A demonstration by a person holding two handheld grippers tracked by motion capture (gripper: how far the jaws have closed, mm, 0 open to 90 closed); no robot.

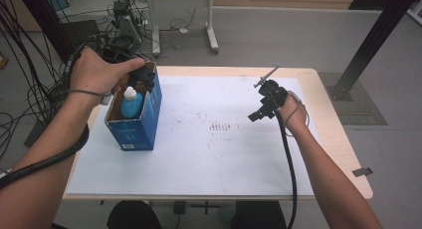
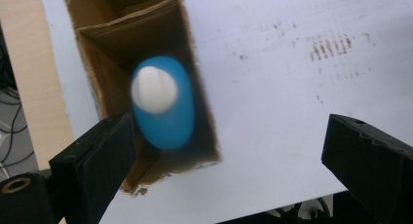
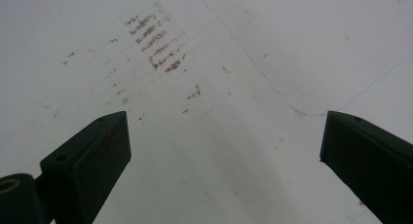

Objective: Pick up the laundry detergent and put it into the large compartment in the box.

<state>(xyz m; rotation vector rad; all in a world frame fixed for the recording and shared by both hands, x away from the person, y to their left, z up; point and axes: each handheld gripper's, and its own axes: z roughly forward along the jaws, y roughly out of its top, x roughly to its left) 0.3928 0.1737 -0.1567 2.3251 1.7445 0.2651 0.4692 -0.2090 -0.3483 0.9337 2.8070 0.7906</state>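
A blue bottle with a white cap stands upright inside an open blue cardboard box at the table's left. My left gripper hovers just above the box's far end. In the left gripper view the bottle sits down in the box, and the left gripper is open with nothing between its jaws. My right gripper is held low over the white sheet at the right. In the right gripper view the right gripper is open over bare paper.
A white sheet with small reddish-brown smudges covers most of the wooden table. Cables and equipment lie on the floor beyond the far left corner. A black post stands at the far right.
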